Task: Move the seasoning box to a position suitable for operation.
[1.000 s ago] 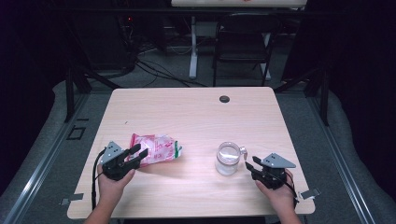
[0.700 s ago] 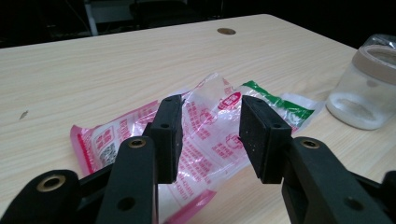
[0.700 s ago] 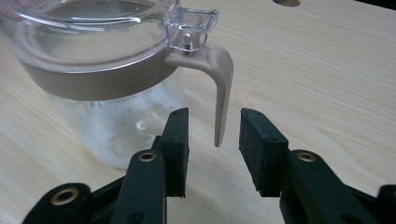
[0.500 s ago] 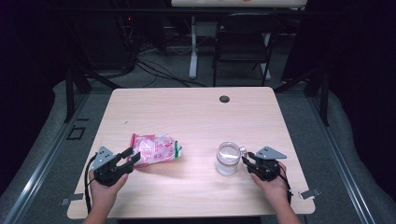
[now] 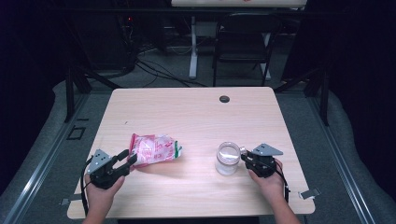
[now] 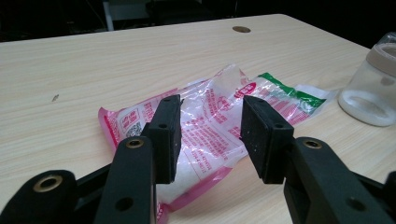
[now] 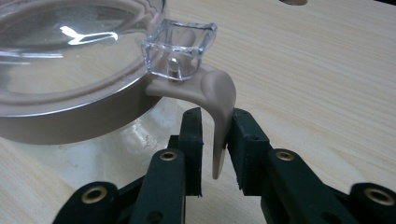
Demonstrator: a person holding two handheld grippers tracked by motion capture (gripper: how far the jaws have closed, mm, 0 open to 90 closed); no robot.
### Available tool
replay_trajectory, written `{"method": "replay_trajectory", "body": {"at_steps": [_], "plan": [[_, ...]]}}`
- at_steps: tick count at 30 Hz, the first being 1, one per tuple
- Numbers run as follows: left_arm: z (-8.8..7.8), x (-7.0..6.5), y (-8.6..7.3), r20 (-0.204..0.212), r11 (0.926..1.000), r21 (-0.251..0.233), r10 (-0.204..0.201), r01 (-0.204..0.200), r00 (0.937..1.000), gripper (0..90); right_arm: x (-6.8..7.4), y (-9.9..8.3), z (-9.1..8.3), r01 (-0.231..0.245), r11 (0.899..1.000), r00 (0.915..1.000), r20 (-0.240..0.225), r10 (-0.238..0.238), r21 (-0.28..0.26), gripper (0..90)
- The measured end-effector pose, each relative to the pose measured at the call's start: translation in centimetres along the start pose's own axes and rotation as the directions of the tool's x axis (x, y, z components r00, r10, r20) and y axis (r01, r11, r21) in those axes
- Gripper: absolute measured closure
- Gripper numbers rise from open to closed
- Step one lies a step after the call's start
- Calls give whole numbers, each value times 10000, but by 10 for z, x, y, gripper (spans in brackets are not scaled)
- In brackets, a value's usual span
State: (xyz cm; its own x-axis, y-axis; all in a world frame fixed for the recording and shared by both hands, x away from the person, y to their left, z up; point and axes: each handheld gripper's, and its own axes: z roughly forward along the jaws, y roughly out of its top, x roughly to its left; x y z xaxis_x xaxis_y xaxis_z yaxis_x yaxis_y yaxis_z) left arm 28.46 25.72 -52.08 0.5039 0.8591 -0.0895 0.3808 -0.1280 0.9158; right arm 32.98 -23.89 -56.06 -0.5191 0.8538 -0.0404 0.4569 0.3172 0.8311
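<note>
Beige plastic latch tab of the glass jar hangs straight down between the right gripper pads; its jaws have just been closing and flank the tab closely, one pad apparently touching, no firm clamp confirmed. Jar stands directly ahead of that gripper. Left gripper is open, empty, with the pink-printed pouch lying flat just ahead, long axis running away toward the jar. Table between them is unobstructed.

Wooden table: plastic packet, lidded glass jar on top.
</note>
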Motion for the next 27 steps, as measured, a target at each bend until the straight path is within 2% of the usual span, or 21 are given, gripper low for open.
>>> {"method": "replay_trajectory", "body": {"at_steps": [6, 15, 20, 27], "plan": [[0, -1, 0, 11, 10000, 25, 31, -31, 10000, 583, -1, 0, 0, 77, 10000, 9999, 122, -78, 29, 816], [3, -4, 1, 94, 9997, 92, 218, -219, 9997, 582, 0, 0, -2, 164, 9999, 9998, 129, -164, 38, 821], [5, -7, 2, 382, 9999, 88, 59, -63, 9993, 576, 1, 0, -4, 217, 9997, 9997, 127, -218, 136, 820], [11, -18, 4, 716, 9993, 62, 373, -379, 9967, 577, 4, -1, -7, 293, 9993, 9996, 43, -294, 234, 817]]}}
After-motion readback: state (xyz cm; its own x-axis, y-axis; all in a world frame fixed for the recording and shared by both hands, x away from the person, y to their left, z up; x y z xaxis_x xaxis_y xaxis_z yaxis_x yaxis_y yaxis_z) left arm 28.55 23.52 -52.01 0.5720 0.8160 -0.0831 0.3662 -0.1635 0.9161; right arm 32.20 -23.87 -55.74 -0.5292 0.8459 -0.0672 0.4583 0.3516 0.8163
